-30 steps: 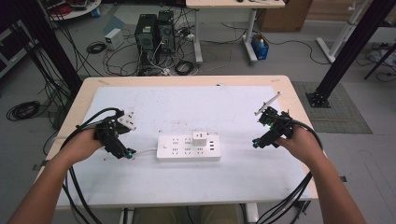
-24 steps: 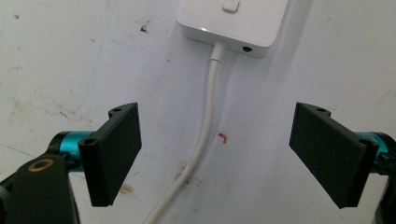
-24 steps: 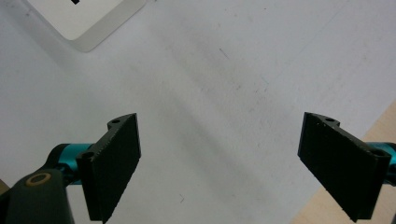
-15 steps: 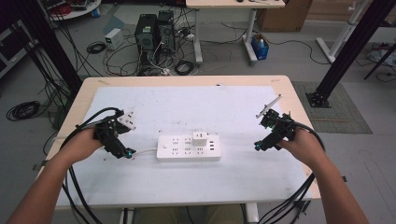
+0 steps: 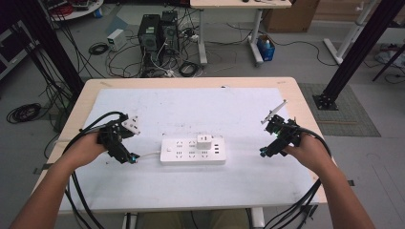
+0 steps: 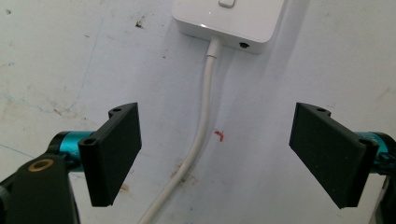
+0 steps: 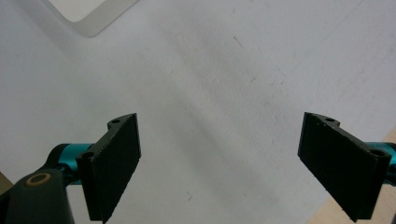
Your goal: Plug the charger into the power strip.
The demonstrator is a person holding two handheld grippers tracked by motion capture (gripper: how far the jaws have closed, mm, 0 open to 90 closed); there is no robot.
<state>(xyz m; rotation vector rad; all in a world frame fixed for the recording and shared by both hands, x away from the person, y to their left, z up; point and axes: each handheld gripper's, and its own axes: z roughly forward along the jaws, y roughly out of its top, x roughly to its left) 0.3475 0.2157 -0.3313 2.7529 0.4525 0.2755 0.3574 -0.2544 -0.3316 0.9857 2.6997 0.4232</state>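
Little has moved since the earlier frames: both my hands sit about where they were a second ago, the right gripper (image 5: 270,148) perhaps a touch lower toward the near edge of the bench (image 5: 305,102), and the power strip (image 5: 192,150) has not shifted. From the high view I see the white rectangular power strip lying flat at the centre of the frame, with a small white boxy adapter (image 5: 205,140) plugged into its top row. My left gripper (image 5: 129,156) is at the left of the frame, just beside the strip's left end, and my right one is well apart from the strip's right end. The left gripper view gives me what the high view blurs: the strip's glossy, rounded end at the top centre, and its smooth white cord (image 6: 198,135) curving down between my jaws, which stand wide apart and released, with a small red mark (image 6: 219,136) on the scuffed white mat (image 5: 157,102). The right gripper view shows those jaws equally wide and empty over a cleaner stretch of mat, a corner of the strip at the upper left, and bare wood at the lower right. Open mat lies all around the strip, with a wooden margin at every edge.
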